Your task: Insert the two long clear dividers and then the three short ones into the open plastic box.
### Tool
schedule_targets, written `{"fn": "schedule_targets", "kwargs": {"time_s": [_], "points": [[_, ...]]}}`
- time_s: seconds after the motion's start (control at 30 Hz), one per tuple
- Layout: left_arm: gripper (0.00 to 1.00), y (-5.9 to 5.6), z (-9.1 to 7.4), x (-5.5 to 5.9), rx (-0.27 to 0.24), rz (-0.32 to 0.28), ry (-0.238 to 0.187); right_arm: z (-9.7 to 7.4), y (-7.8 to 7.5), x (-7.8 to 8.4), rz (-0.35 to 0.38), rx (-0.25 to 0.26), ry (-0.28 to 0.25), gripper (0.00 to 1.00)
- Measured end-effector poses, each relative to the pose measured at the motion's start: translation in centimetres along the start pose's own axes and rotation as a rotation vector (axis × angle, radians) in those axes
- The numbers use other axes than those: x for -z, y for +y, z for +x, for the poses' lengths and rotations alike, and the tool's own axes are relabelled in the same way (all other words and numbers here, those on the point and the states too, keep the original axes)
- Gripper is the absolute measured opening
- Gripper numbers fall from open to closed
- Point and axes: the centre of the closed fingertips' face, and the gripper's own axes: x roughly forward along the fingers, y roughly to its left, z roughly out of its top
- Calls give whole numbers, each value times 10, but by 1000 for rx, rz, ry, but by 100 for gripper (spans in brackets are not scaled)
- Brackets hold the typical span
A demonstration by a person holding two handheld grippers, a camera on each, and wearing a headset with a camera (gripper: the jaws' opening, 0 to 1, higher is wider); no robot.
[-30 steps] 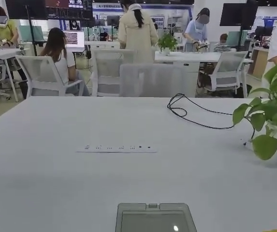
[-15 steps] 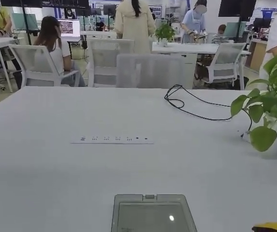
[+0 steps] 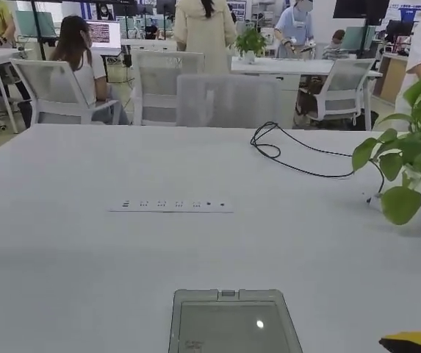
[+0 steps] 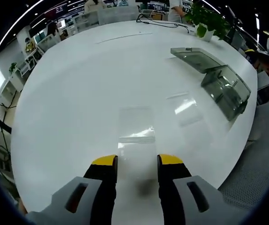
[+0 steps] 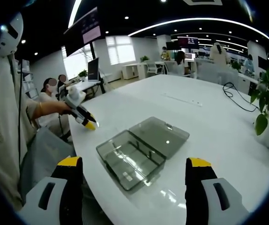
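The open smoky-clear plastic box (image 5: 129, 159) lies on the white table with its lid (image 5: 161, 134) folded flat behind it. That lid (image 3: 232, 323) sits at the bottom of the head view. In the left gripper view the box (image 4: 226, 86) is at the right, and clear dividers (image 4: 135, 124) lie flat on the table just ahead of the jaws, with another clear divider (image 4: 185, 104) nearer the box. My left gripper (image 4: 137, 161) is open above the table, holding nothing. My right gripper (image 5: 134, 162) is wide open just short of the box. A gripper's yellow tip (image 3: 412, 342) shows at bottom right.
A leafy potted plant (image 3: 408, 169) stands at the table's right edge, with a black cable (image 3: 298, 158) looping beside it. A flush socket strip (image 3: 172, 205) lies mid-table. Chairs (image 3: 228, 99) and people at other tables are beyond the far edge.
The head camera has tilted down, so the table scene sits higher in the picture. A gripper's yellow tip has come into the bottom right corner.
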Motion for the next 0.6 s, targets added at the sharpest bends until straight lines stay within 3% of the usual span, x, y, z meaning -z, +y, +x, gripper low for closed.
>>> {"fn": "schedule_targets", "kwargs": {"time_s": [0.27, 0.6], "points": [[32, -1, 2, -1, 21, 39, 77, 2, -2, 1, -8, 0, 9, 91], [31, -2, 2, 0, 26, 67, 106, 2, -6, 6, 16, 19, 25, 90]]}}
